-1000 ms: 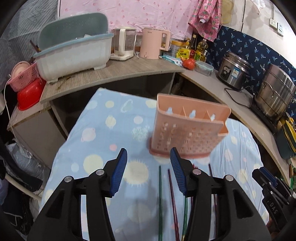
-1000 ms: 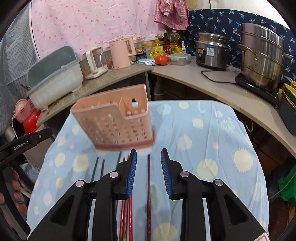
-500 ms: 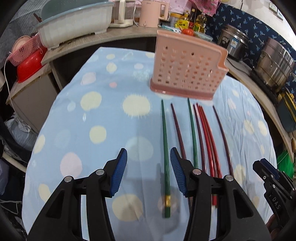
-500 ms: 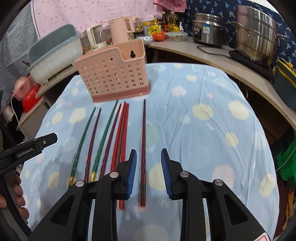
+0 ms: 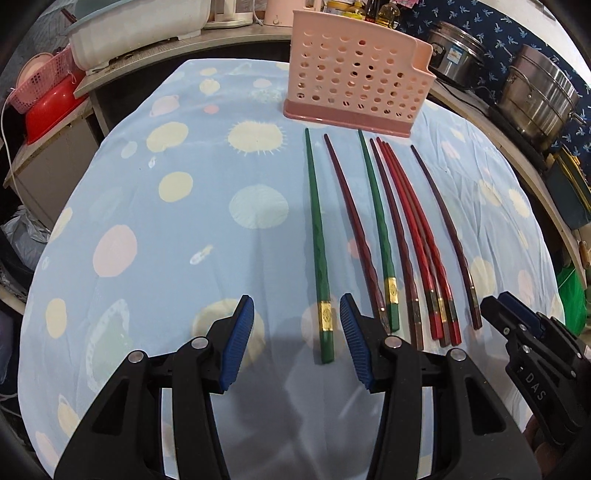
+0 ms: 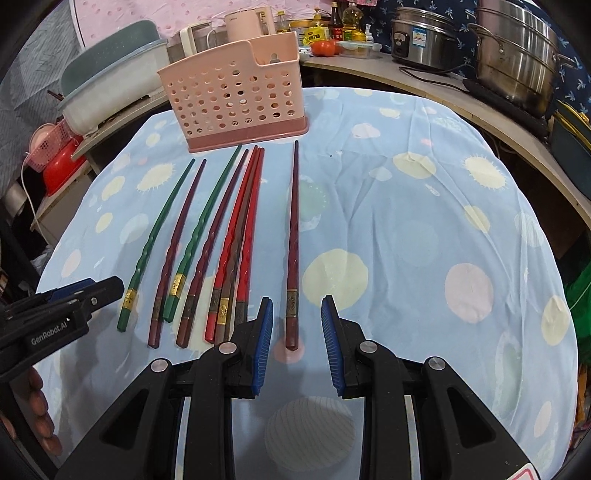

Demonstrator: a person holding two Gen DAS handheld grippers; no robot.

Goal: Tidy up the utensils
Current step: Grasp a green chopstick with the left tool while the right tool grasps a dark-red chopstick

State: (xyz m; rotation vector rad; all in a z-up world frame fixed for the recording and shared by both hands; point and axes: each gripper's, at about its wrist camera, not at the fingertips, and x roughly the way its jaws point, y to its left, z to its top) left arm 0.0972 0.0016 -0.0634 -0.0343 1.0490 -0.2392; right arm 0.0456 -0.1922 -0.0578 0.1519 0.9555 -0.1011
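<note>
A pink perforated utensil holder stands upright at the far side of the blue spotted tablecloth. Several chopsticks lie side by side in front of it, tips toward the holder. My left gripper is open, low over the cloth, with the thick end of the leftmost green chopstick between its fingers, untouched. My right gripper is open around the thick end of the lone dark red chopstick, pads apart from it. Each gripper shows at the other view's edge: the right gripper, the left gripper.
A curved counter rings the table with a dish drainer, kettles, bottles, a rice cooker and a steel pot. A red basin and a pink basket sit at the left. The cloth drops off at the table's rounded edges.
Both grippers have sunk toward the table and tipped downward. The chopsticks' thick ends now lie between the fingers; the holder sits higher in each view. The jaw gaps look unchanged.
</note>
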